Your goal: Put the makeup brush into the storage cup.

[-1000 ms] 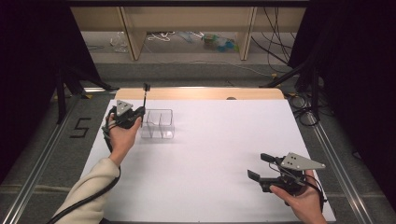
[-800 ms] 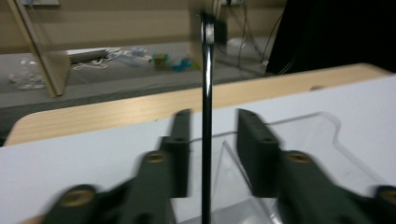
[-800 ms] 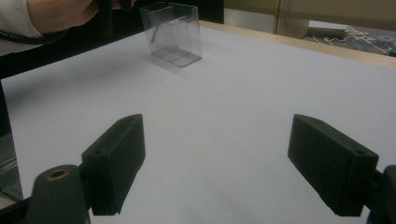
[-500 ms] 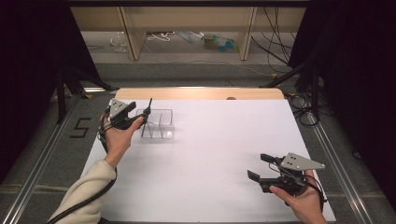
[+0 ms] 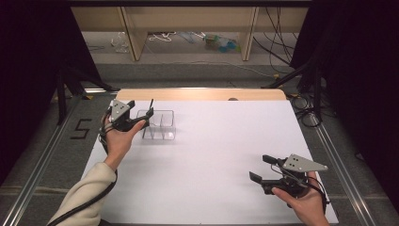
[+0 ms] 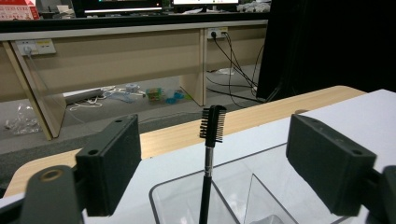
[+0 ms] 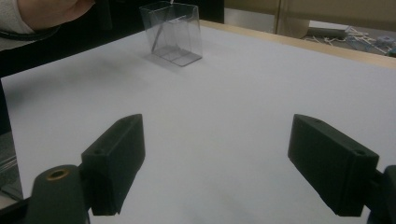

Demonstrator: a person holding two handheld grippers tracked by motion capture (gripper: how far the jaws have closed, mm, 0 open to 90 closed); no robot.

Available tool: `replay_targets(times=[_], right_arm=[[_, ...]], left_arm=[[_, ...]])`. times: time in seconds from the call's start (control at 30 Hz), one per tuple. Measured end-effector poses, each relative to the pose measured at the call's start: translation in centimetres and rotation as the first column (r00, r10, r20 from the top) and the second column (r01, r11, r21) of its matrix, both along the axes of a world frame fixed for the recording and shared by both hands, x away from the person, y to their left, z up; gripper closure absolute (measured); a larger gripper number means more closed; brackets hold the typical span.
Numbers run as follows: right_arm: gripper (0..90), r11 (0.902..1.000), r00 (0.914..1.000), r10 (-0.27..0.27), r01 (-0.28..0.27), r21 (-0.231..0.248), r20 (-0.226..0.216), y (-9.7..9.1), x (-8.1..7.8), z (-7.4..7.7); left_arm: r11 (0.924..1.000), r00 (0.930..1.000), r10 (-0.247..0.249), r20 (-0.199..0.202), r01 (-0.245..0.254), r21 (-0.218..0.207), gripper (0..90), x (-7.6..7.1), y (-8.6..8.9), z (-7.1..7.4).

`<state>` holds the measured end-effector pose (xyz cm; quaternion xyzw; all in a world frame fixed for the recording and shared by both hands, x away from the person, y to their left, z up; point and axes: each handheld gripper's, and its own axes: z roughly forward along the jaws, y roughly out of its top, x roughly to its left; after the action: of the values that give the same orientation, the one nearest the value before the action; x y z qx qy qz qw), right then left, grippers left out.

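I hold my left gripper (image 5: 141,123) at the far left part of the white table (image 5: 211,155), just beside the clear plastic organizer (image 5: 159,125). Its jaws have just been opening, and now they stand wide apart. In the left gripper view the 2 black jaws are at each side of the picture, and the small black brush (image 6: 211,144) stands between them without touching either pad. The brush is upright in the near left compartment of the organizer (image 6: 243,196), with the bristle head at the top, above the rim, and the thin handle going down inside the clear wall. In the high view the brush (image 5: 150,108) rises at the left end of the organizer, right next to the tips of my left gripper.

My right gripper (image 5: 263,168) rests low over the table at the near right side, well apart from the organizer. Its jaws are also spread apart and there is nothing between them; in the right gripper view I see bare white table between the 2 pads. Farther off in that view stands the organizer (image 7: 173,32), and my left hand (image 7: 51,11) is just beside it.
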<state>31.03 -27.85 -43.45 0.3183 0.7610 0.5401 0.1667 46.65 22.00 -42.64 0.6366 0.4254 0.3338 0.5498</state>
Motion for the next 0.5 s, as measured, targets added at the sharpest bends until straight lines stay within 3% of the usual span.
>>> replay_targets(times=[0.27,0.33,0.4,0.47,0.5], right_arm=[[19.8,1.0000,0.9995,0.000,0.000,0.004,-0.030,0.1,-0.2,0.1],[19.8,1.0000,1.0000,0.002,-0.002,-0.004,-0.007,0.0,0.0,0.0],[19.8,0.9999,1.0000,-0.002,0.002,-0.015,-0.007,-0.1,-0.1,0.1],[19.8,1.0000,0.9997,0.003,-0.003,0.005,-0.026,0.1,-0.1,0.0],[19.8,1.0000,1.0000,-0.001,0.001,-0.010,-0.005,0.0,-0.1,0.1]], left_arm=[[0.9998,0.9998,-0.021,0.003,0.021,-0.001,16.0,-0.7,0.2,0.3],[0.9996,0.9996,-0.028,0.003,0.028,-0.007,15.9,-1.0,0.3,0.3],[0.9995,0.9995,-0.031,0.004,0.031,-0.007,15.9,-1.3,0.3,0.4],[0.9992,0.9992,-0.041,0.007,0.041,-0.006,15.9,-1.7,0.3,0.4],[0.9989,0.9990,-0.045,0.005,0.045,-0.010,15.9,-1.8,0.3,0.4]])
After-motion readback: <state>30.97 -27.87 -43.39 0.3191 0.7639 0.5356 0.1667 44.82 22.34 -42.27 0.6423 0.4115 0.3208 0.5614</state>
